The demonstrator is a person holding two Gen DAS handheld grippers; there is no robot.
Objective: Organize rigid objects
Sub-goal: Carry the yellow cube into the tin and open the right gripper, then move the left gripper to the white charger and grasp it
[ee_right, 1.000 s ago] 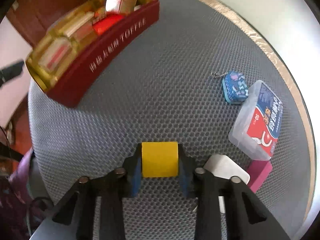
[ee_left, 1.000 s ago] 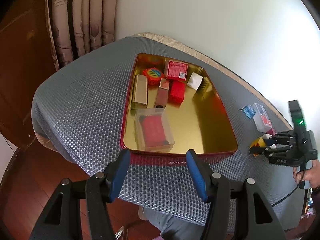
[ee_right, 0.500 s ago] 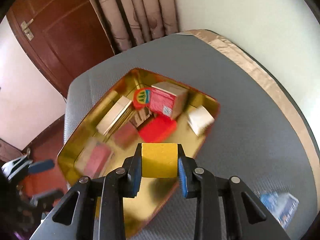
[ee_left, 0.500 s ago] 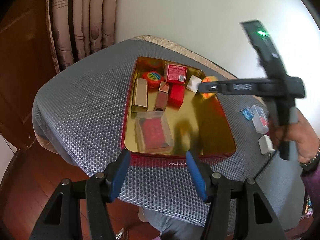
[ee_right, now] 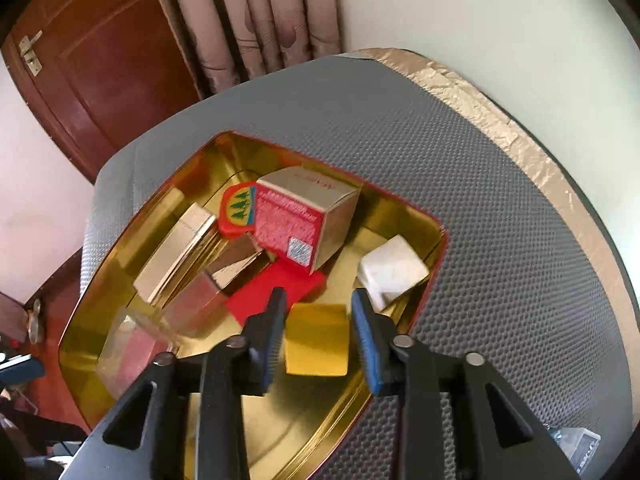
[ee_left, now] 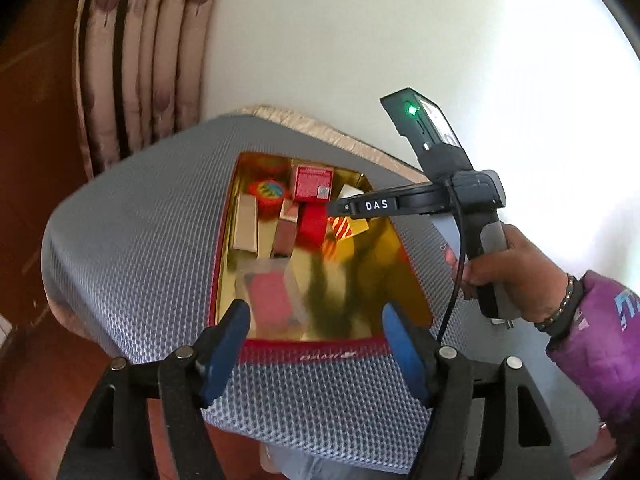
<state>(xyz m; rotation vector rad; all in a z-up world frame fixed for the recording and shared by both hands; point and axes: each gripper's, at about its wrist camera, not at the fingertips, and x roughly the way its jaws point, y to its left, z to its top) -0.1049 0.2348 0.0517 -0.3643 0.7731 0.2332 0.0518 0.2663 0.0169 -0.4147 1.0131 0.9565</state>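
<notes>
Two grippers are in view, both mine. My right gripper (ee_right: 318,330), which a second ago clamped the yellow rectangular block (ee_right: 316,340) over the grey honeycomb table mat (ee_right: 500,260) near that mat's right edge, now hangs over the gold-lined, red-walled metal tray (ee_right: 420,312). Its jaws are opening: the block sits between the blue pads (ee_right: 366,344) with a gap showing on each side, no longer pressed, above the tray floor near the tray's right edge. My left gripper (ee_left: 316,344) stands at the tray's near edge with nothing between its pads; its jaws are opening and stand wider apart than a second ago. In the left wrist view my right hand (ee_left: 508,276) on its handle now crosses the tray's right side, where before it was at the mat's right edge. Readable writing: "DAS" on the right gripper's finger (ee_left: 376,205). Lettering on the red-and-tan carton (ee_right: 308,220) at the tray's far edge is too small to read.
</notes>
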